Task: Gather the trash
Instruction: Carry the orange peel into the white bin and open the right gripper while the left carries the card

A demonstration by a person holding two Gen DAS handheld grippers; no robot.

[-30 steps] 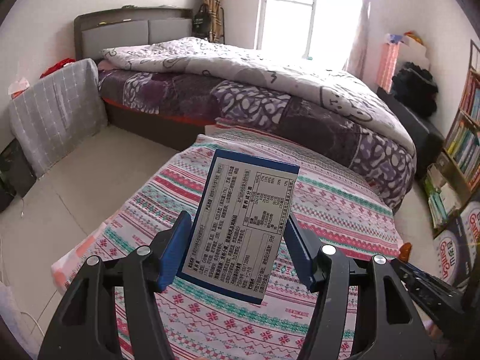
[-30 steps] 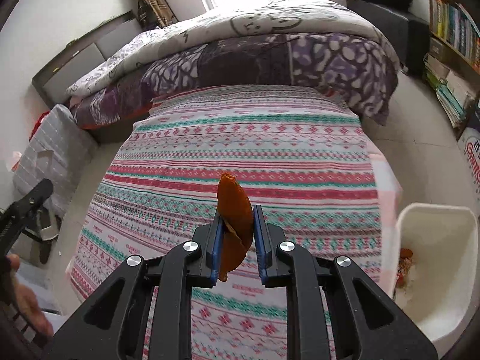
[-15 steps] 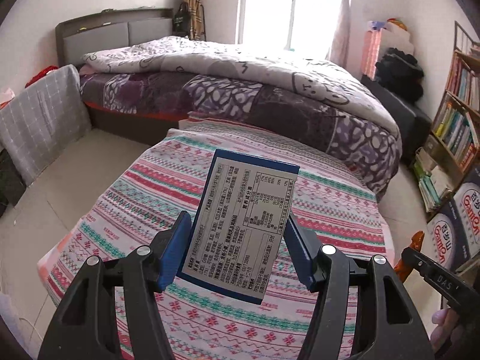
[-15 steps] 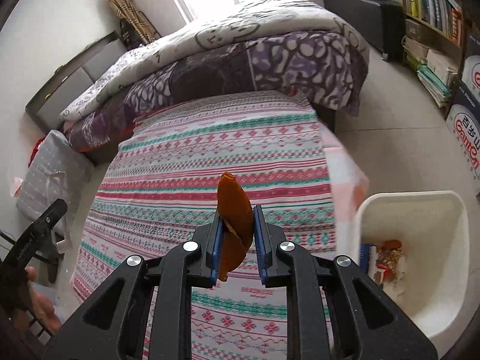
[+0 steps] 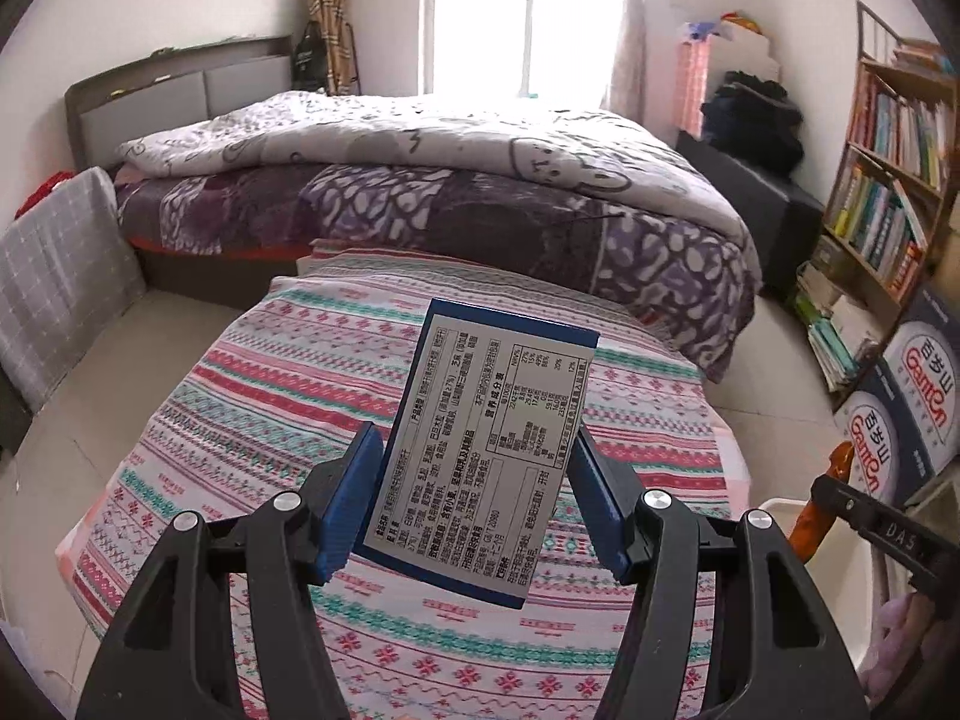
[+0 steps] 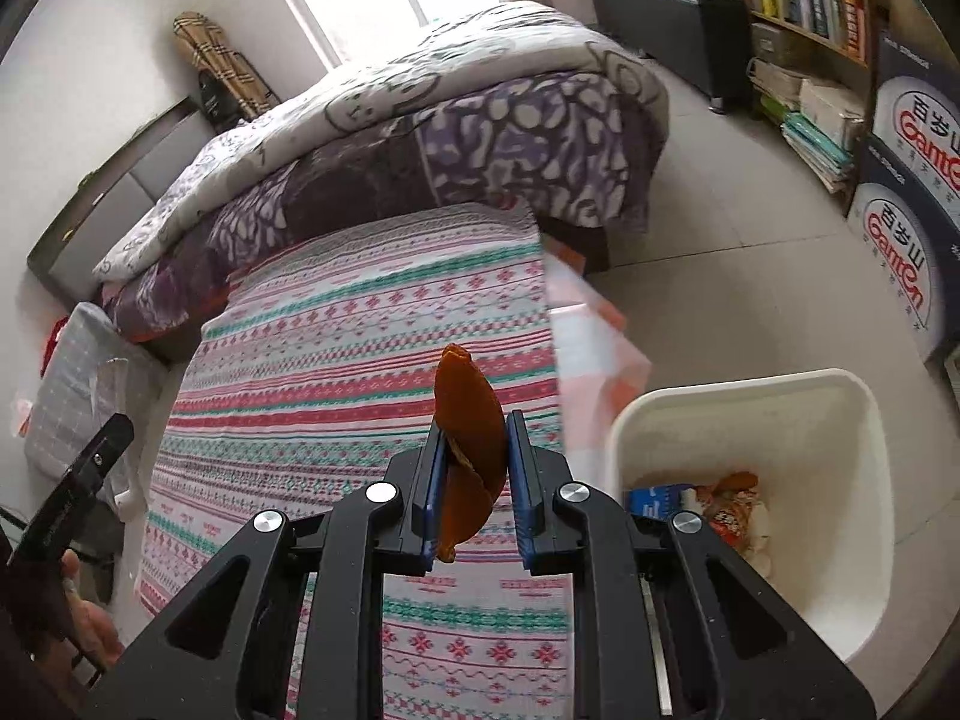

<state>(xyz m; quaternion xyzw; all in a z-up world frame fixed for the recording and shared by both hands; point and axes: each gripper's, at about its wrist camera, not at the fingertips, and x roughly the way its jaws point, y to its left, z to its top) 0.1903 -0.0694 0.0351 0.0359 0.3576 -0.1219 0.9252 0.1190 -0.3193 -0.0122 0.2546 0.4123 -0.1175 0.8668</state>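
Both loads are in transit to the white bin (image 6: 864,480): the left gripper (image 5: 474,498) clasps a blue food box (image 5: 486,444), the right gripper (image 6: 477,480) pinches an orange peel (image 6: 468,420) left of the bin. Next, I judge, each must reach above the bin, then let go.

Low table (image 5: 288,396) draped in a striped pink, red and teal patterned cloth (image 6: 372,372), its top bare of loose items, with one end pushed up against the foot of the bed (image 5: 420,204). Bed covered by a purple-and-white patterned blanket (image 6: 540,138) under a pale quilt (image 5: 384,138) with cartoon outlines. Pale tiled floor (image 6: 738,276) carrying a white bin (image 6: 864,480) just beside the table's corner with wrappers inside, blue-and-white cartons (image 6: 906,204) and stacked books near the bookshelf (image 5: 888,180), and a grey checked bag (image 5: 54,276) on the other side.
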